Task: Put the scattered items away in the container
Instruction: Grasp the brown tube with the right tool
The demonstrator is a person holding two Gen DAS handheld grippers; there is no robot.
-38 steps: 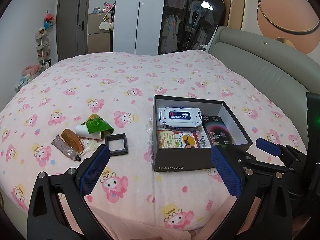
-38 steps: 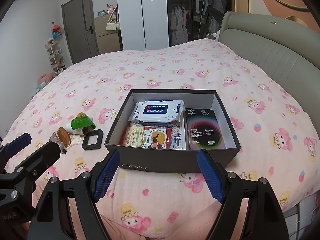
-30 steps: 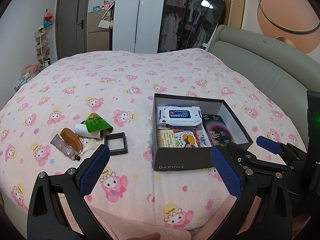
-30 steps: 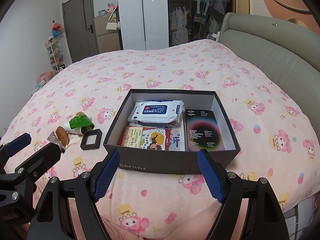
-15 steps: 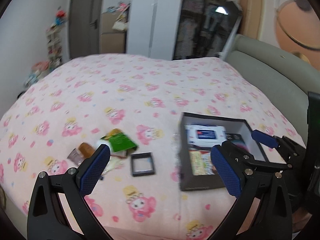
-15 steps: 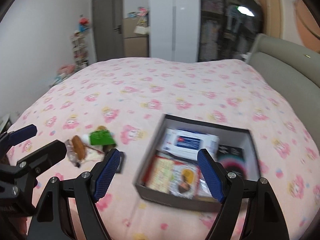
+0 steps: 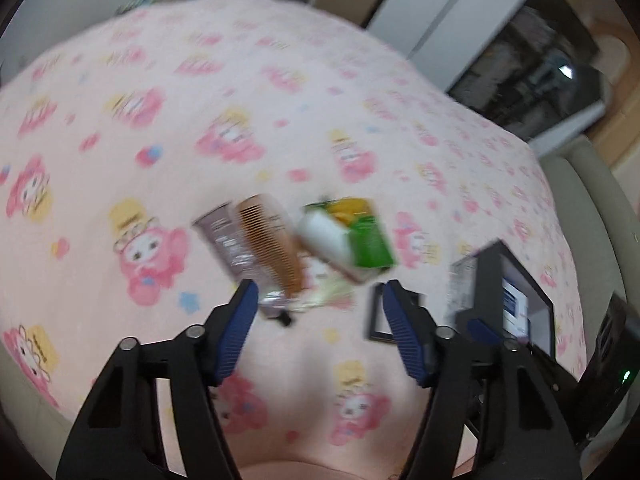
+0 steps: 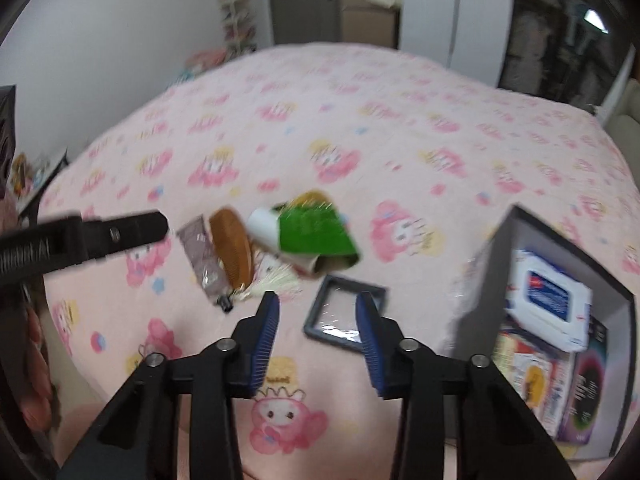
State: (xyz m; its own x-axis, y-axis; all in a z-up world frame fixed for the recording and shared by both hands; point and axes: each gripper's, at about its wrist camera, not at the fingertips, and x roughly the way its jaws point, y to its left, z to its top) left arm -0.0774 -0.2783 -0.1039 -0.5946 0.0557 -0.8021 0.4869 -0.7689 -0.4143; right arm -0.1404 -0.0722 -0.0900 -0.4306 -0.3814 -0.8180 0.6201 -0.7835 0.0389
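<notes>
Nearest the lens, the left gripper (image 7: 316, 312) hangs over bare pink bedspread (image 7: 120, 128); its jaws have just been closing and stand half parted, pressing on nothing, with the black cap end of a grey-brown tube (image 7: 236, 248) just past the left pad. The right gripper (image 8: 318, 320) has likewise just been narrowing; its 2 blue pads straddle the near edge of a black square frame (image 8: 344, 308) that lies flat on the cover, though blur hides whether they touch it, so it seems not yet gripped.

Open cover lies around both tools on the near side. Just beyond, the scattered pile sits tight together: the tube, a brown comb (image 8: 232, 248) lying partly on it, a pale tassel (image 8: 272, 280) under them, and a white and green packet (image 8: 308, 240) touching the frame's far corner.

The black box (image 8: 492, 248) stands to the right, near the frame but apart from it, holding a white wipes pack (image 8: 548, 300), a printed card packet (image 8: 528, 376) and a dark carton (image 8: 584, 396). No writing can be read. Behind the bed stand a grey door (image 8: 300, 0) and white wardrobe (image 8: 456, 8).
</notes>
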